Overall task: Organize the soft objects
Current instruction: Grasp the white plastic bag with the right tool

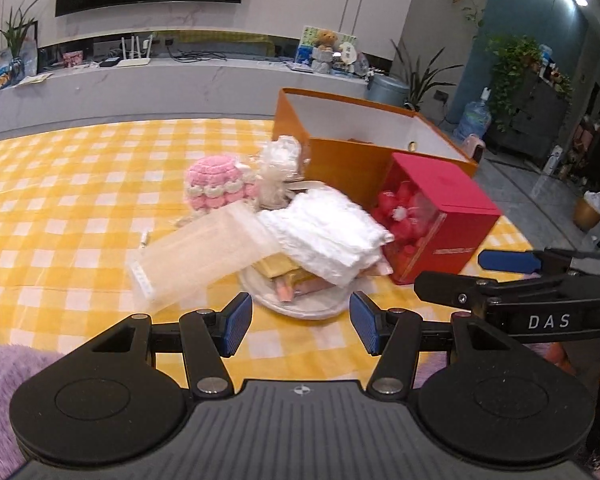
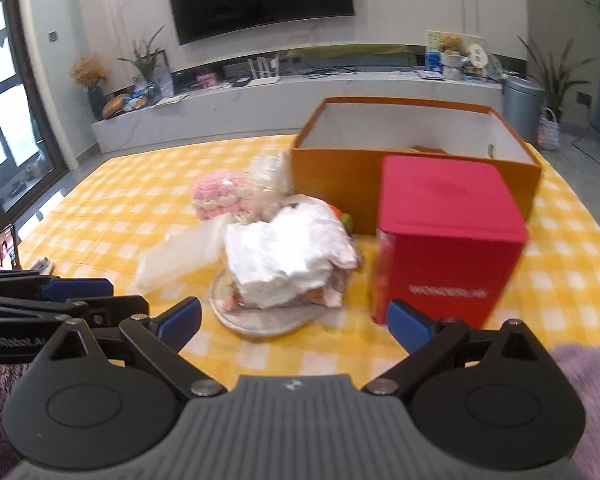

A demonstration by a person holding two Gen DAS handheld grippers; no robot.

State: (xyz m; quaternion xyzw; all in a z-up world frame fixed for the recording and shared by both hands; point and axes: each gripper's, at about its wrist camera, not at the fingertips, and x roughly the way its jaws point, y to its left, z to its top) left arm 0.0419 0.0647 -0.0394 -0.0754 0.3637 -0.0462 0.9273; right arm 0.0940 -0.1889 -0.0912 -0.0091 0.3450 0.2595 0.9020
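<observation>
A folded white fluffy cloth (image 1: 332, 232) (image 2: 288, 256) lies on top of a pile on a round plate (image 1: 300, 308) (image 2: 256, 324). Beside it sit a clear zip bag (image 1: 200, 260) (image 2: 180, 256), a pink knitted hat (image 1: 216, 188) (image 2: 216, 196) and a wrapped white bundle (image 1: 278, 170) (image 2: 266, 184). An open orange box (image 1: 340, 160) (image 2: 332, 184) stands behind. My left gripper (image 1: 300, 328) is open just short of the plate, nothing between its blue pads. My right gripper (image 2: 296, 326) is open too, low before the plate and empty.
A red box (image 1: 444, 220) (image 2: 448, 248) stands right of the plate, in front of the orange box. The yellow checked tablecloth (image 1: 60, 208) (image 2: 120, 200) covers the table. Purple fluffy fabric (image 1: 4, 380) (image 2: 588, 392) lies at the near edge. A phone (image 2: 6, 248) stands at far left.
</observation>
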